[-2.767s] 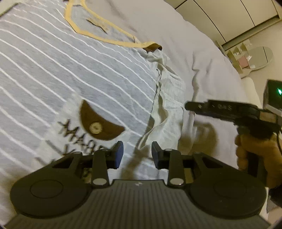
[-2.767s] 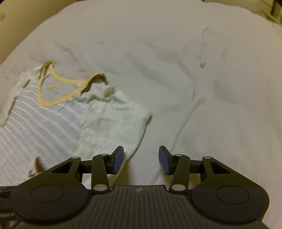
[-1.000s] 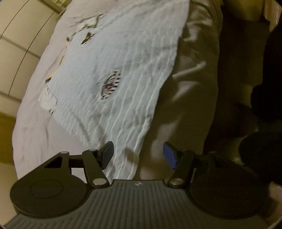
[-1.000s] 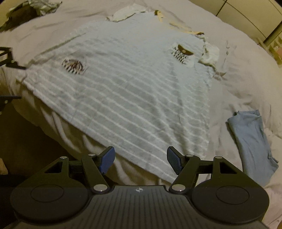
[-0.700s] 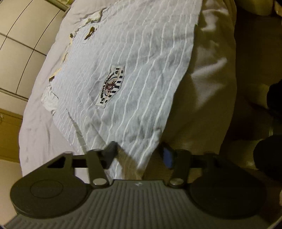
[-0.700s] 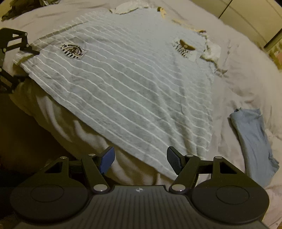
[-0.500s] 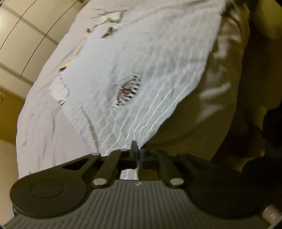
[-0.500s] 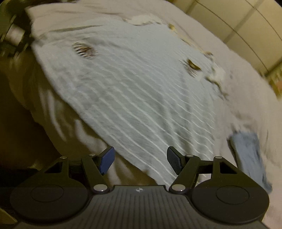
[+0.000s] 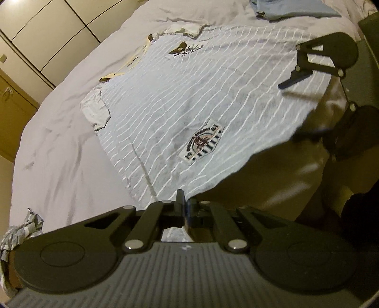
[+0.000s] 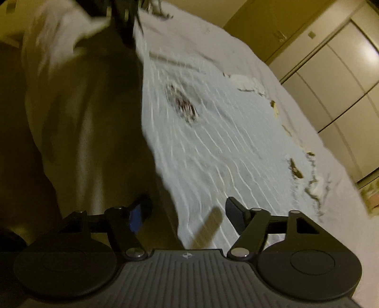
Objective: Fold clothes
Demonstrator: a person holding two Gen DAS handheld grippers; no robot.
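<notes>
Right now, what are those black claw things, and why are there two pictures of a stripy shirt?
Those claws are grippers, tools with two fingers that pinch. A person holds one in each hand, and each has a small camera looking forward along its fingers. That gives two pictures of the same moment.

In the left camera's picture, the left gripper is pinched shut on the bottom edge of the striped shirt. The right gripper shows there too, over the shirt's far corner.

In the right camera's picture, which is blurry, the right gripper is open, with the shirt's edge between its fingers, not pinched yet.

The shirt lies spread on a bed with a white sheet. A blue garment lies further back, and a crumpled grey cloth sits near the bed's edge.
</notes>
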